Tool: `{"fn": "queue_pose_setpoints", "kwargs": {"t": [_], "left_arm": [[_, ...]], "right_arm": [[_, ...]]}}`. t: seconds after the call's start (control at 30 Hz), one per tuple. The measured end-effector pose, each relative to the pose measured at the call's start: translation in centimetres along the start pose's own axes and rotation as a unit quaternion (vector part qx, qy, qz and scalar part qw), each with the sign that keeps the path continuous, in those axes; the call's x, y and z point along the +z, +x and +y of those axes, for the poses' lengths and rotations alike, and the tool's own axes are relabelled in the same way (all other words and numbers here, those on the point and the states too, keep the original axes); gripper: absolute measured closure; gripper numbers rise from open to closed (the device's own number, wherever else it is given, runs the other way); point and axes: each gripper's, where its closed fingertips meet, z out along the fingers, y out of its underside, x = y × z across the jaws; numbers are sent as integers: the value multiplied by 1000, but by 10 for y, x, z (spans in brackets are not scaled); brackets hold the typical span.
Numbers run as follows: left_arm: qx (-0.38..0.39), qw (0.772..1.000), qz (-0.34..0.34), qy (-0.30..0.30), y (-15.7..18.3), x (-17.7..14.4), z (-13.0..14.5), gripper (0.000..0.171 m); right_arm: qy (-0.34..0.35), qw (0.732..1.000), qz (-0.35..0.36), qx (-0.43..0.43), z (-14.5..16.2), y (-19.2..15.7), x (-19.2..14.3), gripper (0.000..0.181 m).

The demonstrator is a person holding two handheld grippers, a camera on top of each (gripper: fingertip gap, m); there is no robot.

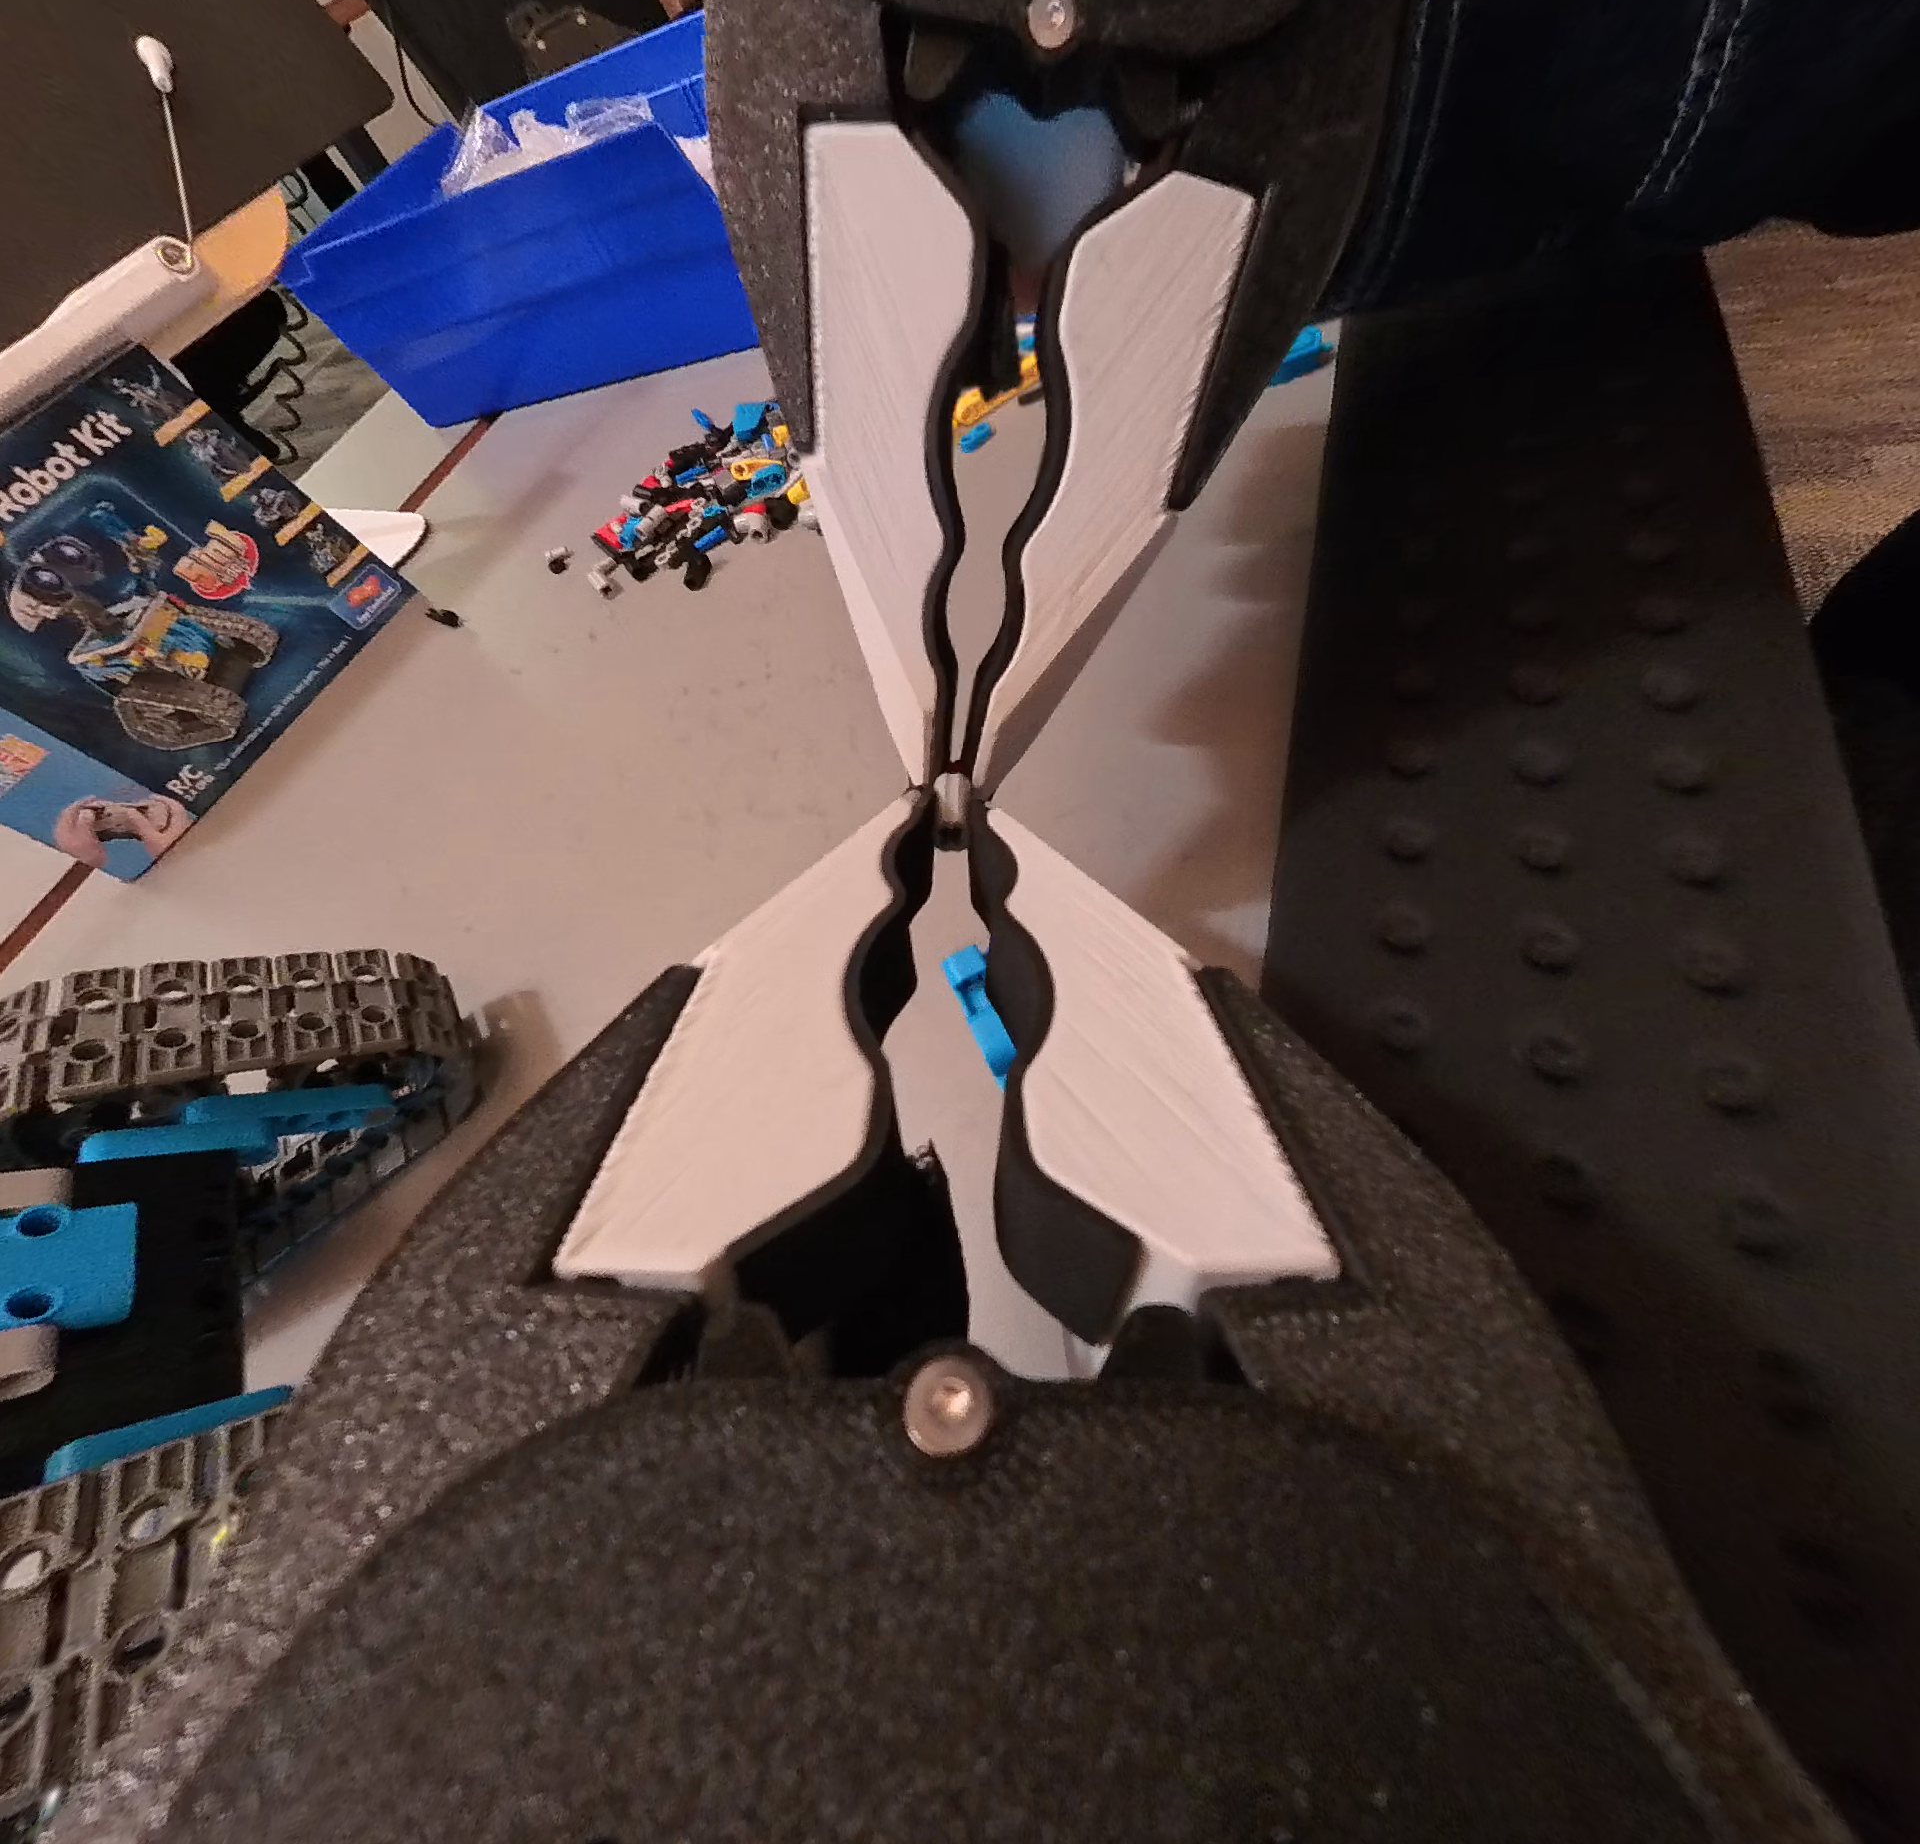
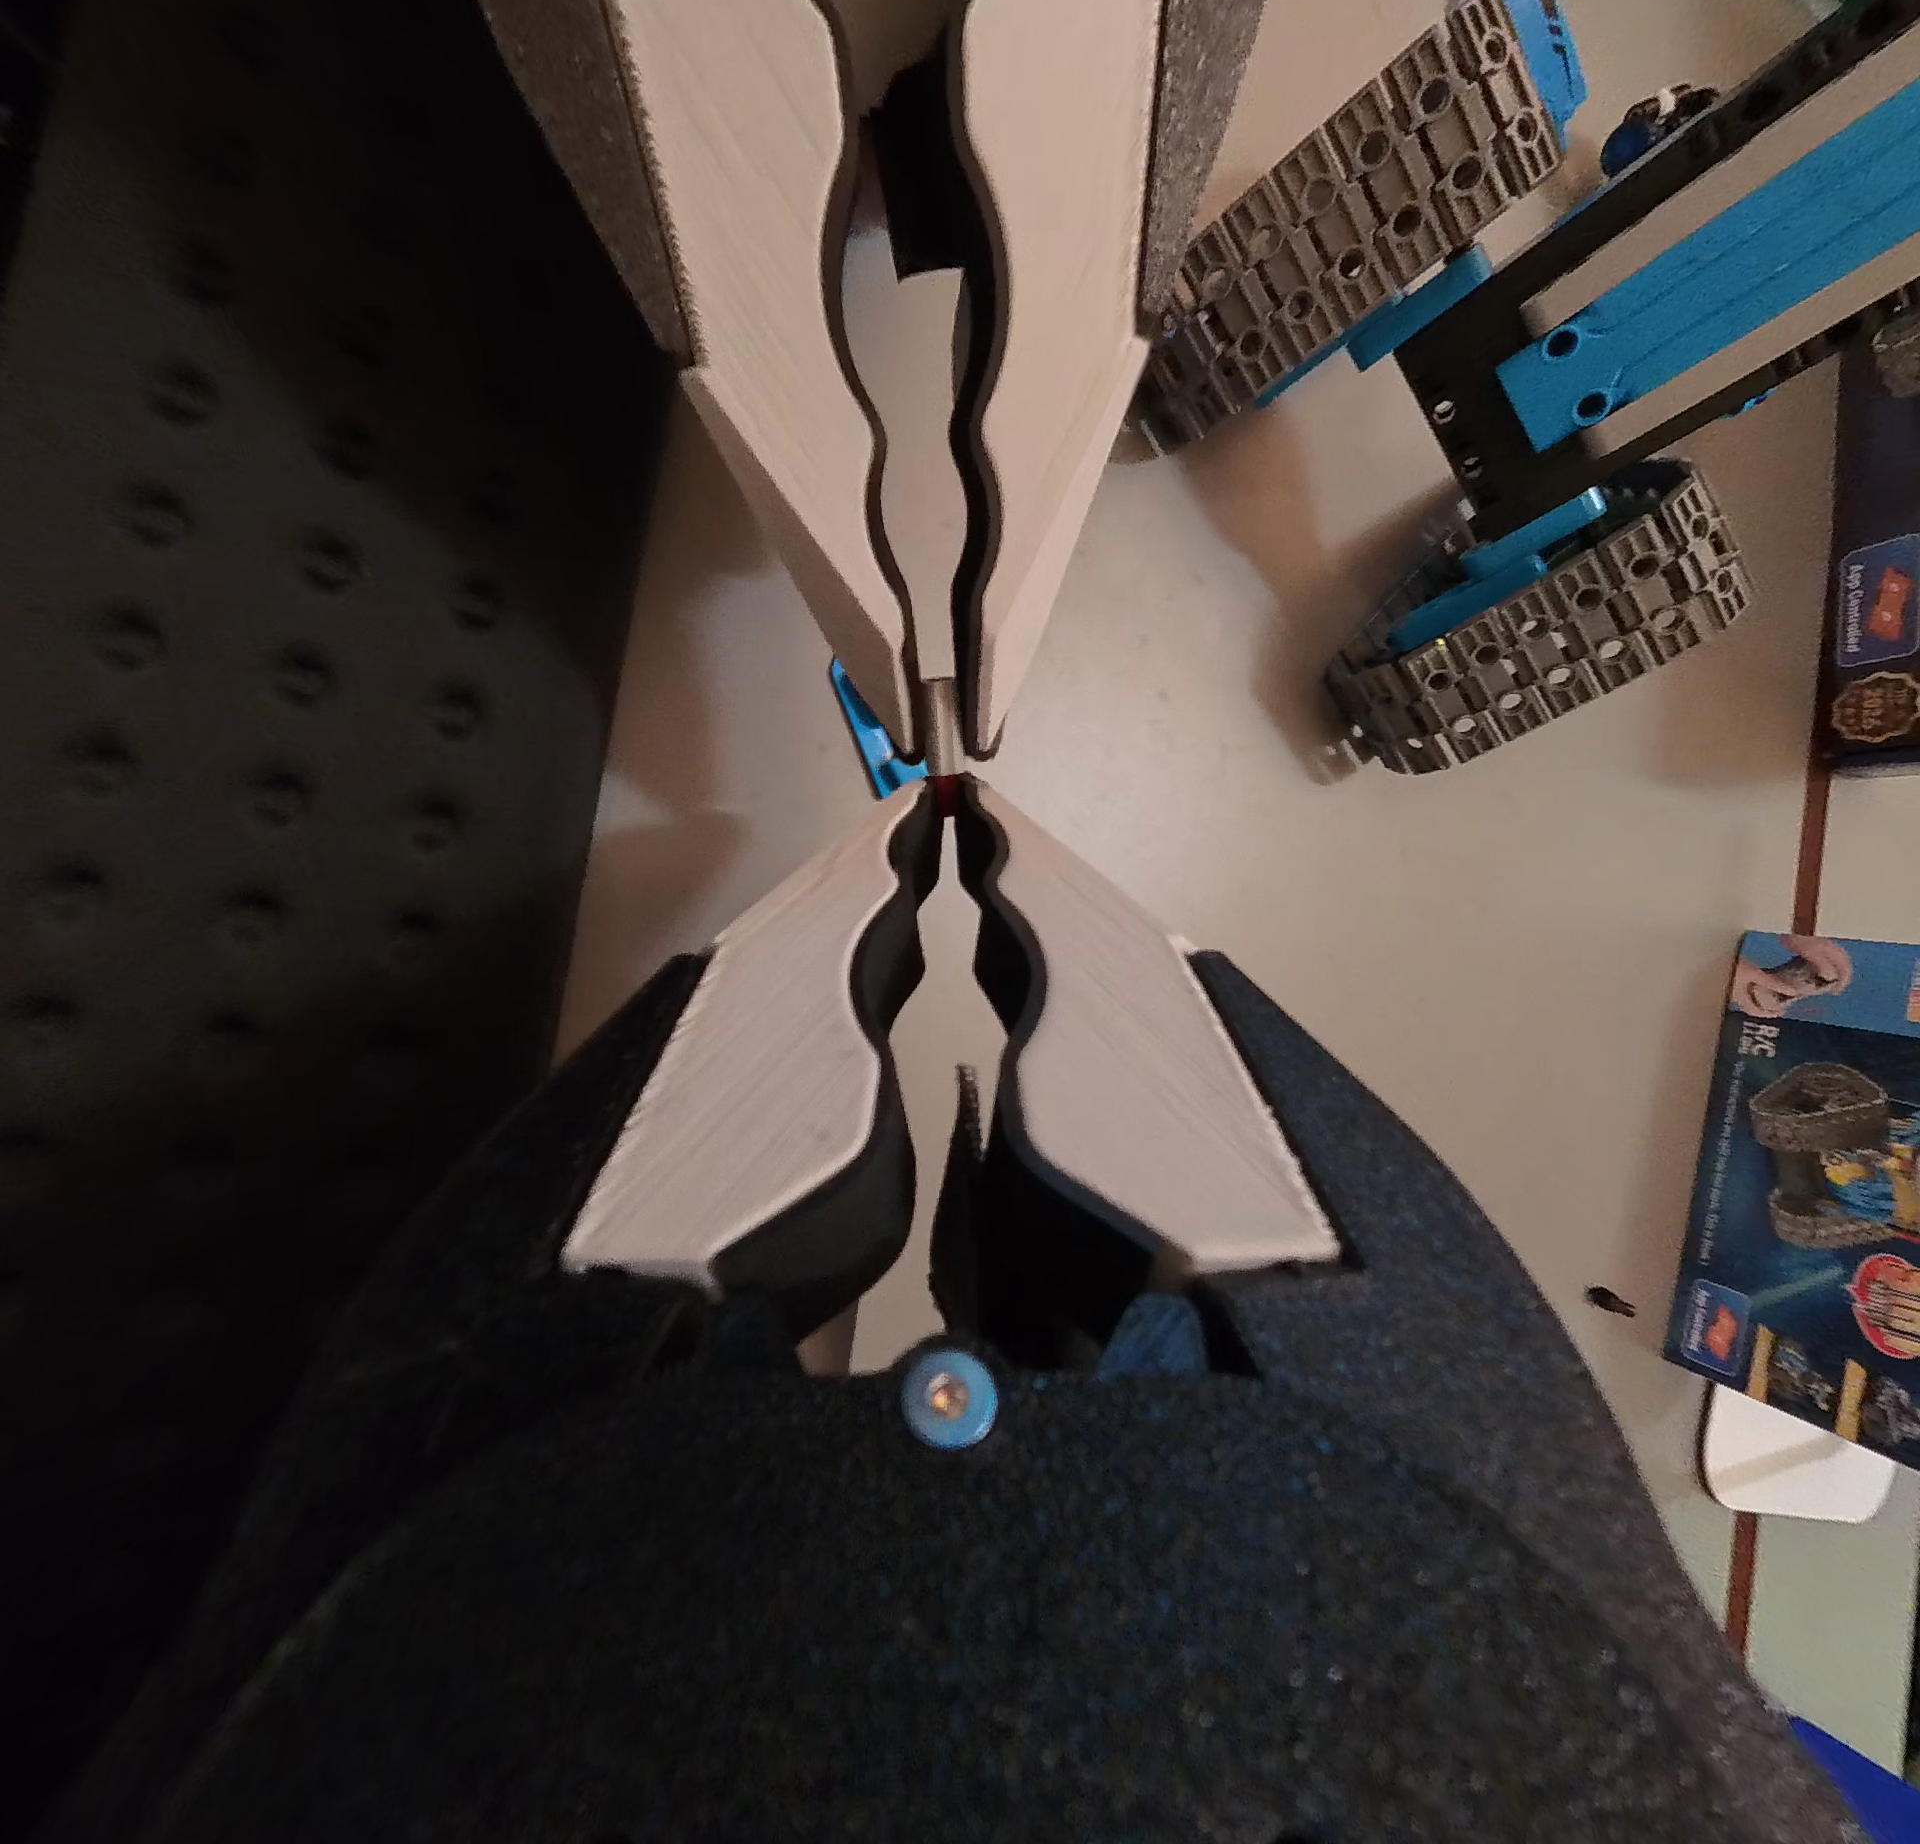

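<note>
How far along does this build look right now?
Built: the tracked chassis with grey treads and blue beams stands on the table. In hand: the left gripper pinches a small grey sleeve, the right gripper a red piece, tip to tip. Remaining: a pile of loose parts lies untouched.

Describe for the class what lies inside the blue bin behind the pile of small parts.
In the blue bin, only crumpled clear plastic bags show above the rim. Its near wall covers everything lower down, so other contents cannot be seen.
</note>
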Motion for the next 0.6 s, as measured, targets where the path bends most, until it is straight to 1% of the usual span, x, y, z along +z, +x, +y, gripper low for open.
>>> {"fn": "queue_pose_setpoints", "kwargs": {"t": [0.2, 0.3, 0.37, 0.5, 0.57, 0.6], "left_arm": [[1, 1000, -9, 1, -2, -1, 0, 168], [-13, 1000, -16, 19, -7, -5, -6, 168], [-8, 1000, -20, 17, -7, -5, -6, 168], [-18, 999, -23, 25, -10, -7, -8, 169], [-34, 998, -20, 43, -12, -11, -12, 169], [-35, 998, -21, 42, -13, -11, -12, 169]], "right_arm": [[-14, 1000, -3, 0, 0, 2, 2, 180], [9, 1000, -2, 12, -5, 8, -1, 180], [-15, 1000, -2, 5, -4, 7, 1, 180], [-21, 999, -17, 17, -7, 8, 2, 180], [-4, 1000, -16, 25, -12, 10, -2, 180], [-7, 1000, -18, 25, -11, 12, -1, 180]]}}
